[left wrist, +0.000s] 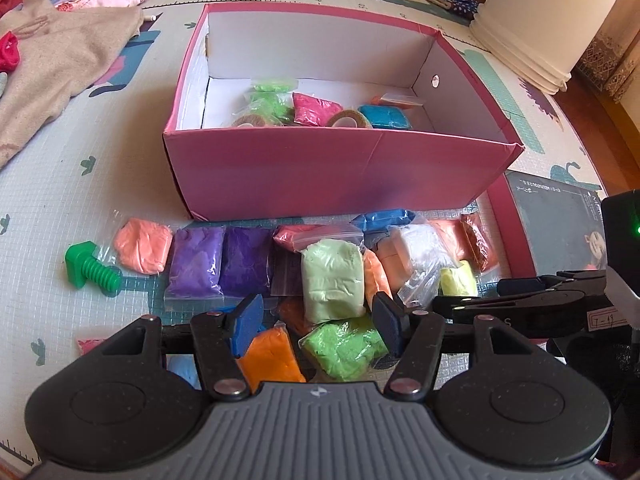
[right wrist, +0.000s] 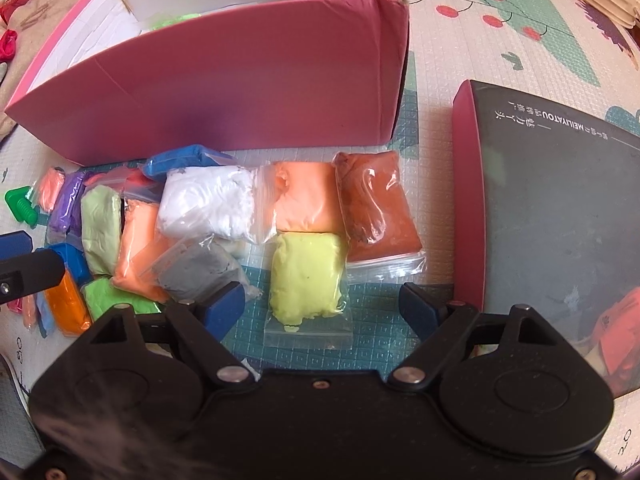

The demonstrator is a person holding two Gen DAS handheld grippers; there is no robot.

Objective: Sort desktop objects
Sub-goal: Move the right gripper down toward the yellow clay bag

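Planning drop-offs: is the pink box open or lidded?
Open. The pink box has no lid on; bags lie visible inside, and its lid lies beside it on the mat.

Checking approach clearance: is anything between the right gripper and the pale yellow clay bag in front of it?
Nothing visible. The right gripper stands open around the pale yellow clay bag. The grey clay bag lies close beside its left finger.

small clear zip bags of coloured clay lie in a heap on the mat beyond both pairs of fingers. a pale green bag [left wrist: 333, 280] and a bright green bag [left wrist: 345, 350] sit between the left fingers; a yellow bag [right wrist: 306, 278] lies flat between the right ones. behind stands an open pink box [left wrist: 320, 168] with more bags inside.
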